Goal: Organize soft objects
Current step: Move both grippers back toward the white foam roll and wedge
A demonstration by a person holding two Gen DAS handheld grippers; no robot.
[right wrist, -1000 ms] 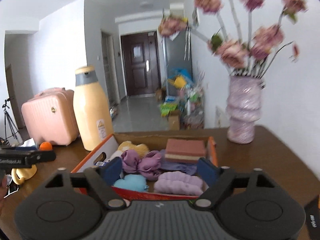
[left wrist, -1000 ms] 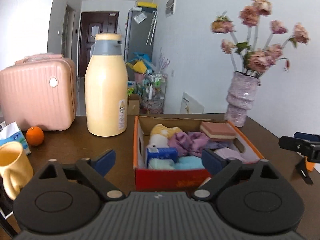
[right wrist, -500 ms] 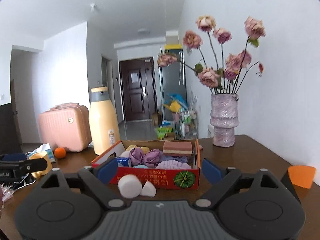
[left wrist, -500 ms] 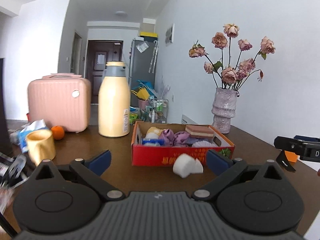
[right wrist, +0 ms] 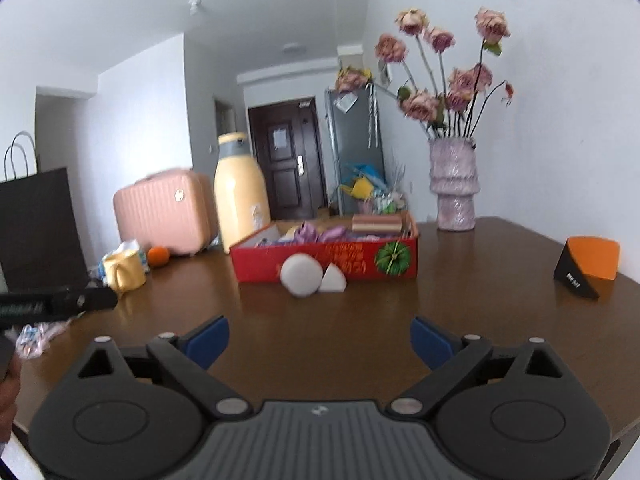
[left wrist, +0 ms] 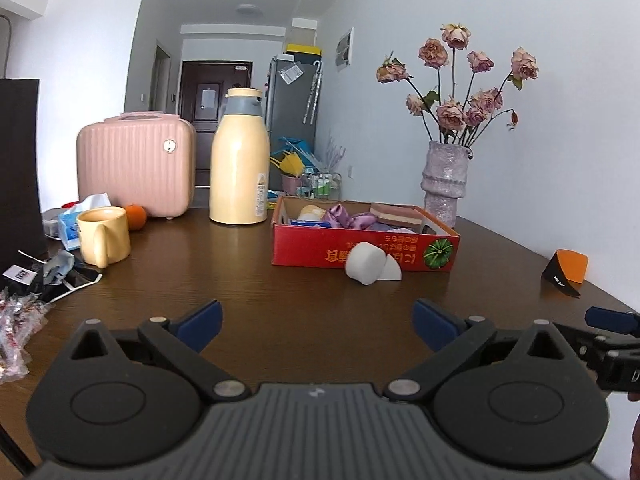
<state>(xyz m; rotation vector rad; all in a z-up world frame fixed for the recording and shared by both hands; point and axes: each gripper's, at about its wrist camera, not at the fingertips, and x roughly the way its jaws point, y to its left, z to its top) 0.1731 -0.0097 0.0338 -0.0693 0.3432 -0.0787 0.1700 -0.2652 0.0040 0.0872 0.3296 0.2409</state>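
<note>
A red cardboard box stands mid-table and holds soft items: purple cloth, a pink sponge block and others. Two white sponge pieces, a round one and a wedge, lie on the table against the box front. My left gripper is open and empty, well short of them. My right gripper also holds nothing, and its jaws are still opening. Each gripper shows at the edge of the other's view.
A yellow flask, pink case, orange, yellow mug, tissues and wrappers crowd the left. A vase of dried roses stands behind the box. An orange and black wedge sits right.
Both grippers have pulled back from over the box toward the near table edge. The box now looks far off, and the two white sponge pieces in front of it have come into sight.
</note>
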